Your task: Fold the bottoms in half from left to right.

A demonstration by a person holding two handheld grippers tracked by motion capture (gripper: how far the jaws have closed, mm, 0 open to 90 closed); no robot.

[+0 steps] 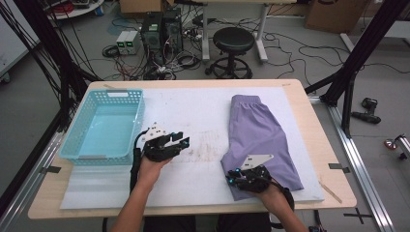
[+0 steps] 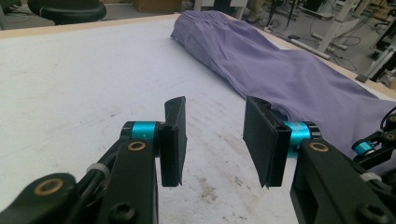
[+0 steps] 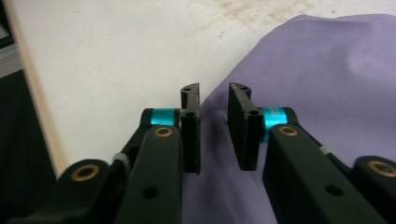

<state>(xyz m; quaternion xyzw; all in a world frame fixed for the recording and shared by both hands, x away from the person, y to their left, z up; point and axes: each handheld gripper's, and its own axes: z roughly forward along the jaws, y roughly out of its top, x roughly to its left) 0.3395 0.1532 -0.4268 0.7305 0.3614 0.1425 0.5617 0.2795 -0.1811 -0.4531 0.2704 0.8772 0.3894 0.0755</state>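
Purple shorts lie flat on the right half of the white mat, waistband at the far end. My right gripper rests at their near left corner and points left. In the right gripper view its jaws stand a narrow gap apart, open, over the edge of the shorts; the cloth shows below the gap and no pad presses on it. My left gripper hovers over the bare mat left of the shorts, open with nothing between its jaws. The shorts run along the right of the left gripper view.
A light blue plastic basket stands empty at the table's far left. The white mat covers most of the wooden tabletop and has brown smudges near its middle. A black stool, computers and cables are on the floor beyond the table.
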